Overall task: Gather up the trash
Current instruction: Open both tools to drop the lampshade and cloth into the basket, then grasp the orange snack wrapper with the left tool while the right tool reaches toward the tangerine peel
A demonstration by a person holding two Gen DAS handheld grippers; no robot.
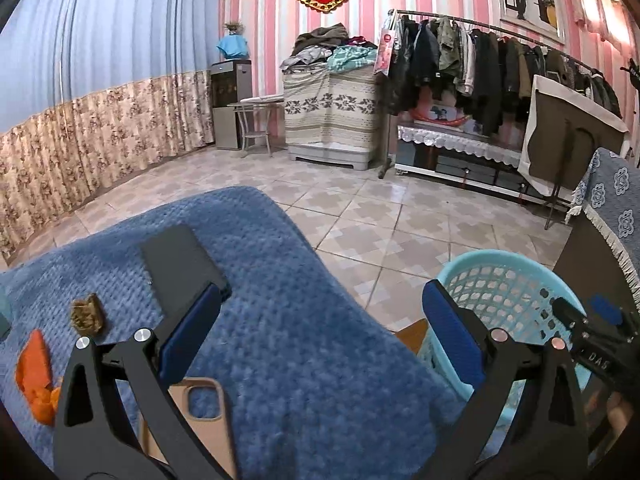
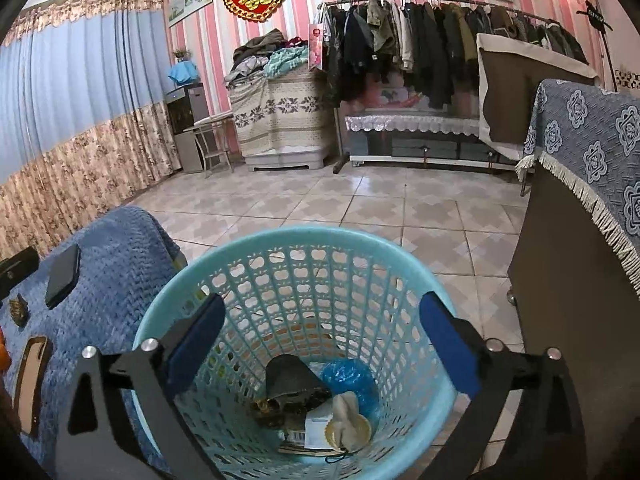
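A light blue plastic basket [image 2: 304, 264] stands on the floor beside a blue blanket [image 1: 304, 360]. My right gripper [image 2: 320, 336] hangs over its mouth, open, with nothing between the fingers. In the basket's bottom lie a dark crumpled piece [image 2: 292, 384], a blue plastic bag [image 2: 352, 380] and pale paper scraps [image 2: 344, 424]. My left gripper [image 1: 324, 332] is open above the blanket, empty. On the blanket to its left lie a small brown crumpled scrap [image 1: 86, 314] and an orange wrapper [image 1: 36, 376]. The basket [image 1: 508, 292] shows at the right of the left wrist view.
A black phone [image 1: 176, 268] and a tan phone case [image 1: 200, 404] lie on the blanket. A dark cabinet under a fringed blue cloth [image 2: 580, 280] stands right of the basket. Tiled floor [image 2: 360, 208] runs back to a clothes rack [image 2: 440, 40] and a covered box [image 2: 280, 120].
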